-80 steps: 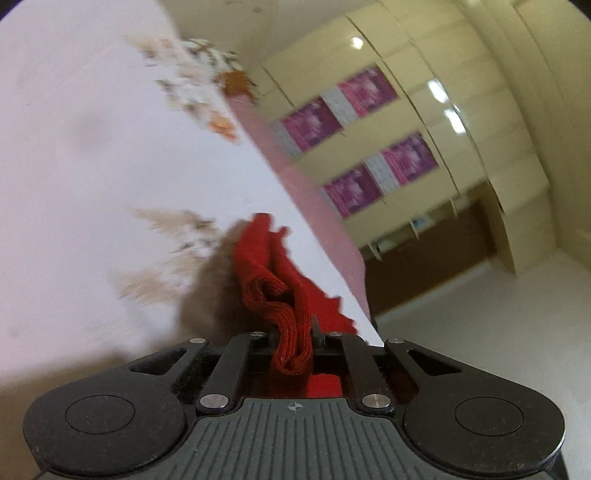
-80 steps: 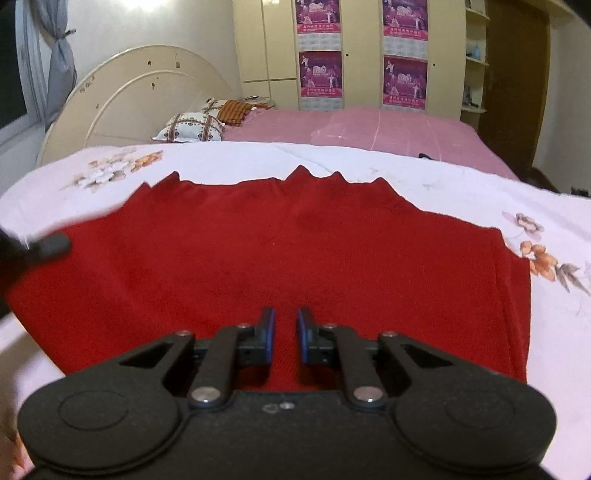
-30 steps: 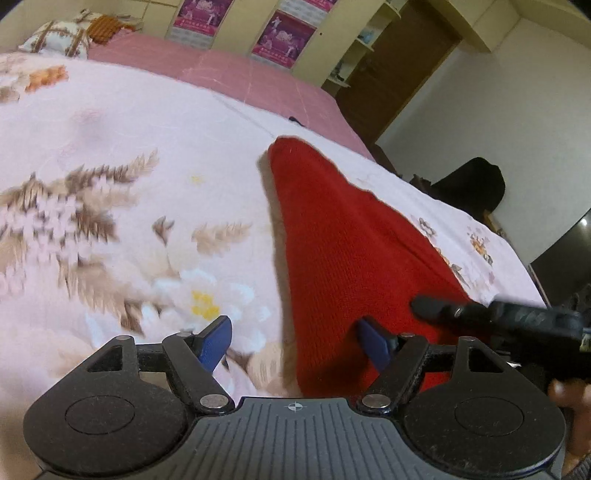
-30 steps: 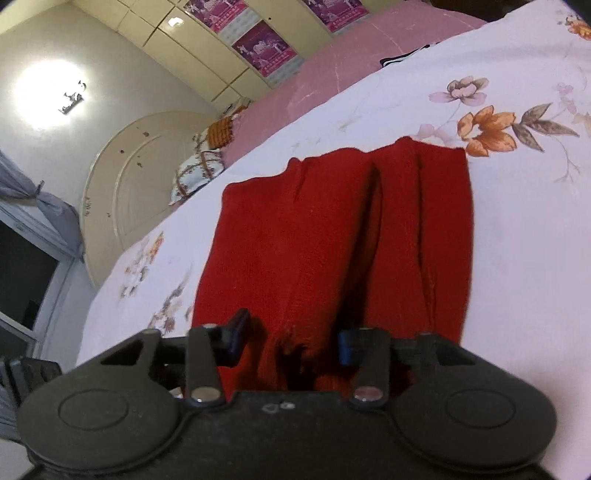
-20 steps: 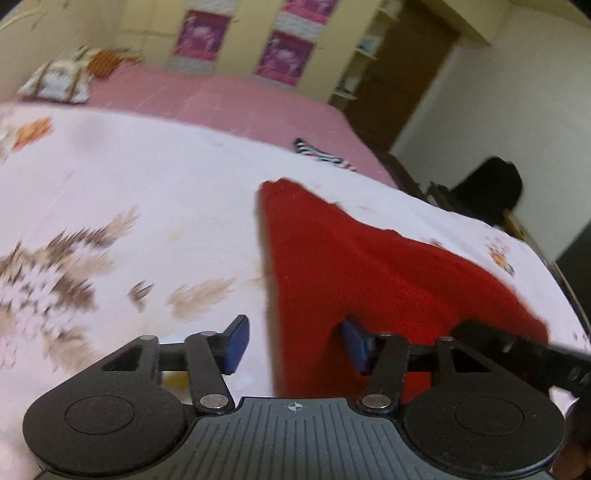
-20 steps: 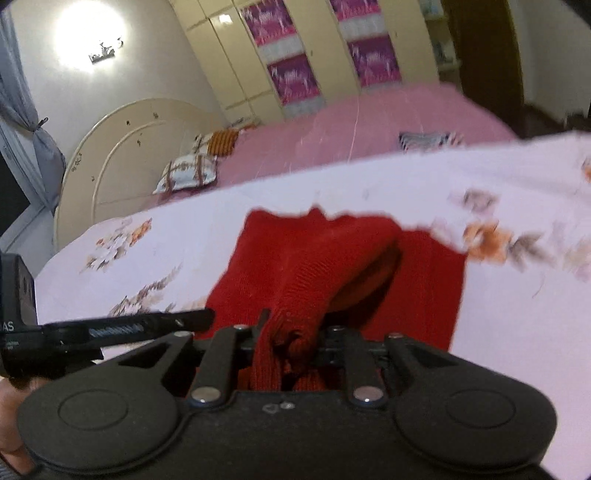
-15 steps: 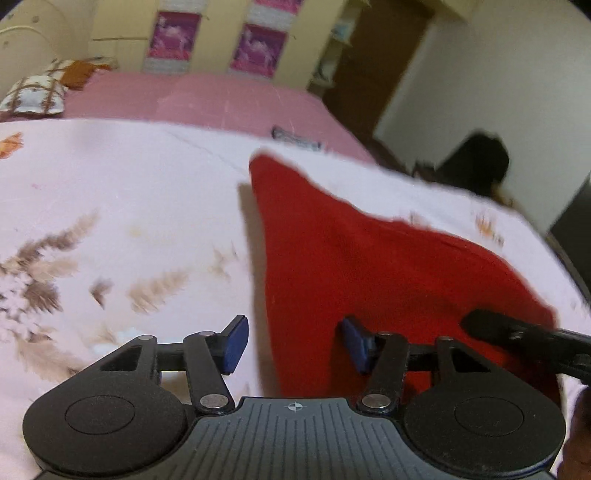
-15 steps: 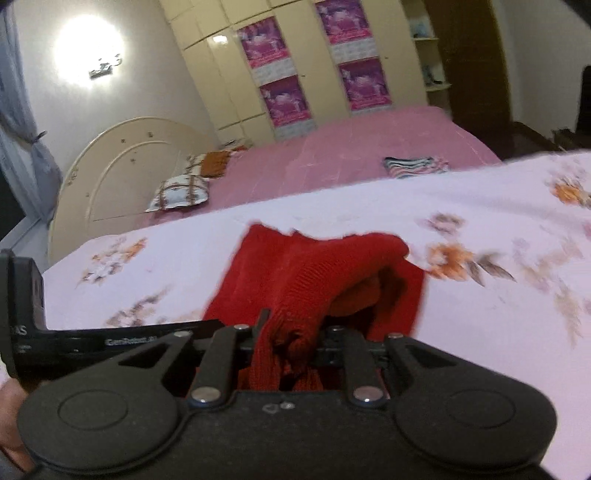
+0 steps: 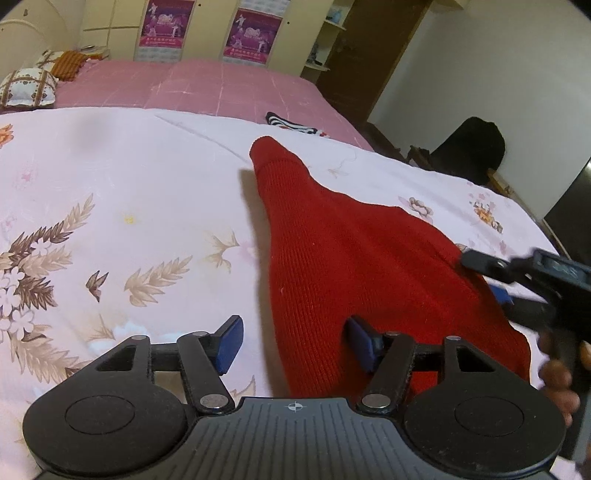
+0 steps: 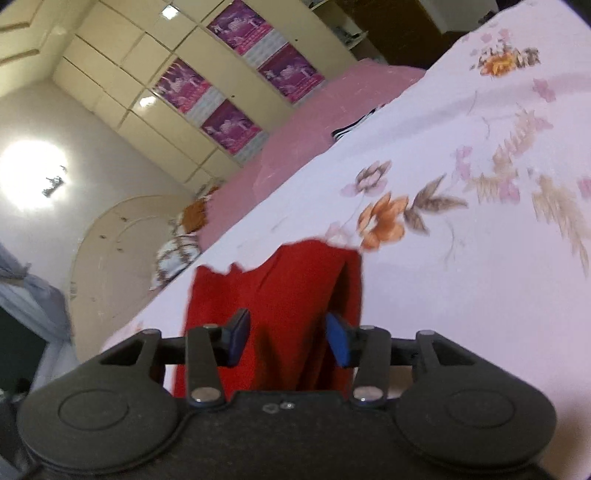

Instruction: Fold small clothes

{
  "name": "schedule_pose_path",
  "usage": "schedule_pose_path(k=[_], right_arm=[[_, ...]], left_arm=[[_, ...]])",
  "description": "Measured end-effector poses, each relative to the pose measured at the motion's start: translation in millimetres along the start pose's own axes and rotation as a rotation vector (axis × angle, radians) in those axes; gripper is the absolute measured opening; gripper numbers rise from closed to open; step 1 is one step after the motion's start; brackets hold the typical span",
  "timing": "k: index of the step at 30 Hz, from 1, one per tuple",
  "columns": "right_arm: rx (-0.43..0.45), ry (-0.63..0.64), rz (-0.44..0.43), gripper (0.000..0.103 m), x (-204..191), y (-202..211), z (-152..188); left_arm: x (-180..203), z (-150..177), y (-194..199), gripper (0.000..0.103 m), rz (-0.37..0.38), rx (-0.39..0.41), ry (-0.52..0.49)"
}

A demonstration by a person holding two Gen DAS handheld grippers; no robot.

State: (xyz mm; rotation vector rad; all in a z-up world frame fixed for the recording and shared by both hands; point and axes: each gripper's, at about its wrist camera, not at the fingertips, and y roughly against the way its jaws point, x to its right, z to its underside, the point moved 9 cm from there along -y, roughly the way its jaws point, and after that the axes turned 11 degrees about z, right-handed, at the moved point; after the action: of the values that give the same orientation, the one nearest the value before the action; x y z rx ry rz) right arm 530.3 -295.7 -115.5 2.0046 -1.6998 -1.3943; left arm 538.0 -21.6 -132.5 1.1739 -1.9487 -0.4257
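A red knit garment (image 9: 354,258) lies folded on the white flowered sheet (image 9: 110,184), one narrow end pointing away. My left gripper (image 9: 295,345) hovers over its near left edge. Its jaws are opening; the cloth's edge lies between them, and the pads do not press it. My right gripper (image 9: 484,277) comes in from the right, a hand (image 9: 557,376) holding it. In the right wrist view the right gripper (image 10: 288,343) has its jaws opening, with the red garment (image 10: 295,288) lying loose between the blue pads (image 10: 338,345).
Beyond the sheet is a pink cover (image 9: 207,85) with a striped cloth (image 9: 291,123) on it and pillows (image 9: 27,86) at the far left. A wardrobe with purple posters (image 9: 251,33) lines the back wall. A dark chair (image 9: 469,147) stands at the right.
The right gripper held a bunch of red cloth and carried it across; its jaws have now parted and the cloth lies down folded. The left gripper kept beside the garment's edge.
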Motion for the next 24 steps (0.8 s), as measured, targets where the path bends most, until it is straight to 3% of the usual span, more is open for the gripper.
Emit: schedule_pose_path(k=[2,5,7,10,12,14,19,21,24], right_arm=[[0.025,0.093,0.035,0.008,-10.5,-5.6,-1.7],[0.094,0.259,0.108,0.008,-24.3,-2.1,-2.6],[0.046,0.275,0.205,0.008,-4.5,-18.9,6.3],[0.038,0.232,0.194,0.024,1.9,-10.9,4.6],[0.090,0.230,0.183,0.027,-6.9,15.2,0.7],[0.125,0.295,0.129,0.025,-24.7,43.6,10.5],[0.161,0.618,0.135,0.024,-58.2,78.7,71.9],[0.171,0.759,0.201,0.015,-59.4,73.9,93.8],[0.057,0.754,0.329,0.000,-33.5,47.4,99.9]], left_arm=[[-0.3,-0.5,-0.2,0.063,-0.004,-0.008,-0.010],[-1.2,-1.2,-0.2,0.067,-0.017,-0.012,-0.039],[-1.7,-0.8,-1.2,0.068,-0.007,-0.014,-0.047],[3.5,-5.7,13.6,0.068,-0.027,0.019,-0.099],[8.7,-6.7,30.9,0.068,-0.025,0.055,-0.121],[15.0,-3.2,43.4,0.068,-0.005,0.072,-0.118],[36.6,15.8,47.0,0.068,0.012,0.048,-0.188],[34.3,25.0,40.3,0.068,0.010,0.025,-0.204],[26.9,37.4,35.6,0.068,0.007,-0.001,-0.202]])
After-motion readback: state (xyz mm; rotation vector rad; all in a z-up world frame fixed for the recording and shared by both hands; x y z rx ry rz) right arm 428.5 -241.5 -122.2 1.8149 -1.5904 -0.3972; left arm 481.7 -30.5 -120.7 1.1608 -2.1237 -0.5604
